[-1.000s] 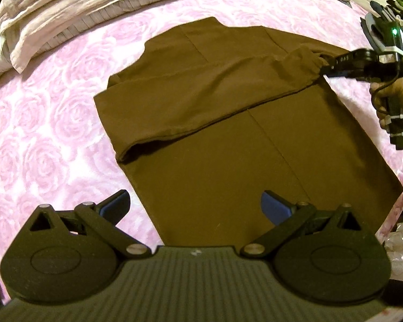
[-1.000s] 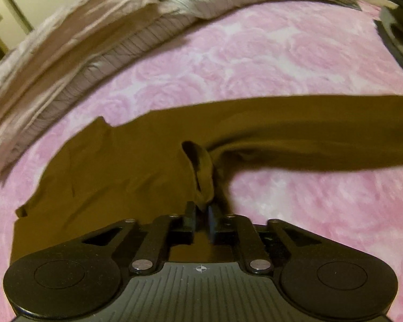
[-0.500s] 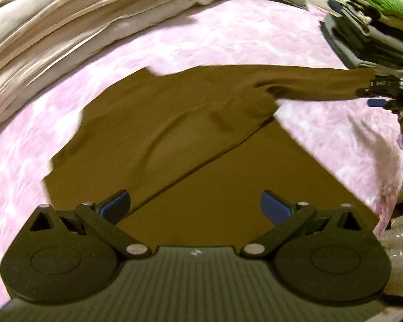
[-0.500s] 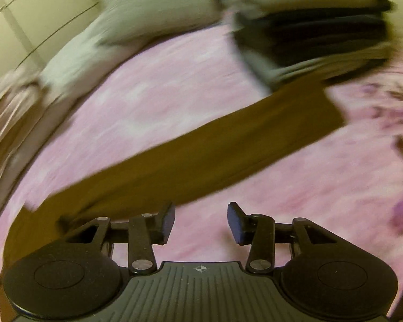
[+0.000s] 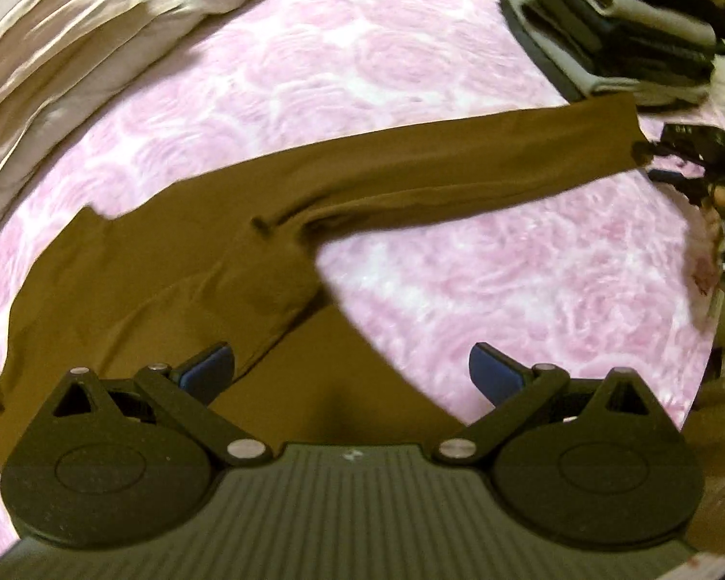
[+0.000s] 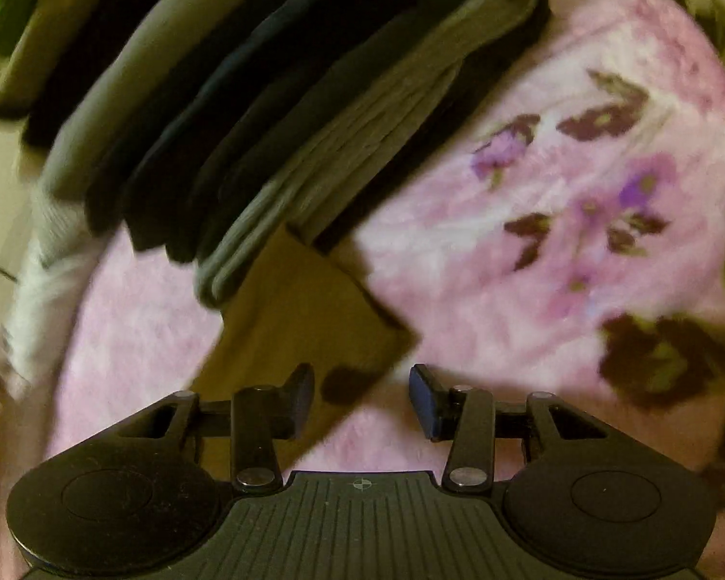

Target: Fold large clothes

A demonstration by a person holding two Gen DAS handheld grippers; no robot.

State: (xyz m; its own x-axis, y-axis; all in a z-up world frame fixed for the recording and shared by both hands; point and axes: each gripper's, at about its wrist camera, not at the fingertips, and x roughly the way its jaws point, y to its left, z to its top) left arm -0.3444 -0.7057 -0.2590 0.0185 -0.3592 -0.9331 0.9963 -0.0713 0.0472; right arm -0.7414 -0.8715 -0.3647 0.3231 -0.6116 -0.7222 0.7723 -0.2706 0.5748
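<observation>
The brown shirt (image 5: 179,285) lies flat on the bed (image 5: 362,72). Its long sleeve (image 5: 459,179) stretches toward the right tool (image 6: 361,396), the nearer one. Both tools, left tool (image 5: 350,372) too, are spread apart, holding nothing.

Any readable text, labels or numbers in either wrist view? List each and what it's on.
None readable.
Right gripper, at the left wrist view's right edge: a pale mark on its black body, too blurred to read.
Brown top, pink blanket, stack of folded clothes: no print visible.
</observation>
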